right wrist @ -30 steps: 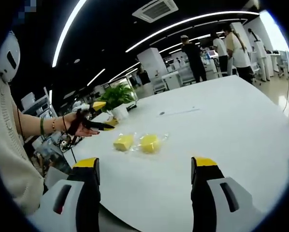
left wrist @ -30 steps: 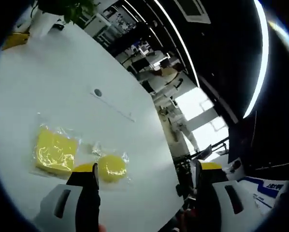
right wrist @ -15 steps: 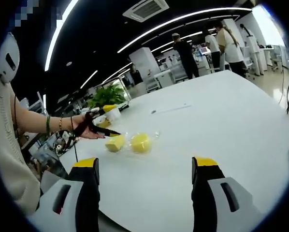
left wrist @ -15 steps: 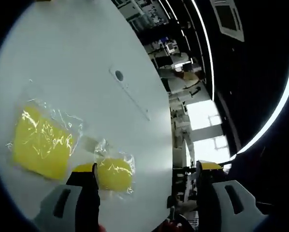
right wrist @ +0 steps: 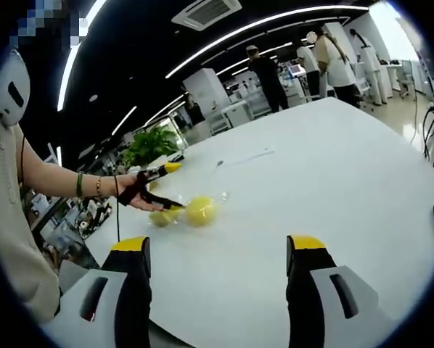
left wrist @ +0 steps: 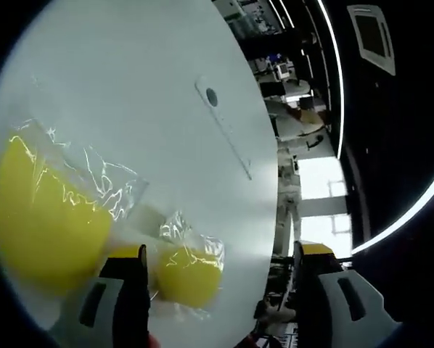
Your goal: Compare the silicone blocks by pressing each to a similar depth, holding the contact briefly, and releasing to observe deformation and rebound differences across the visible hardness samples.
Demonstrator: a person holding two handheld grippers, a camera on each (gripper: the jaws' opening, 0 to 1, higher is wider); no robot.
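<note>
My left gripper hangs low over the white table, jaws wide apart and empty. The round yellow block, bagged, lies just inside its left jaw; the square block sits beyond that jaw. My right gripper is also wide open, empty, well back from both blocks.

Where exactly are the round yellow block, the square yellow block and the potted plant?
round yellow block (left wrist: 188,275), left gripper view, middle of its top face.
square yellow block (left wrist: 46,217), left gripper view, centre of its wrapped face.
potted plant (right wrist: 150,144), right gripper view, its leaves.
</note>
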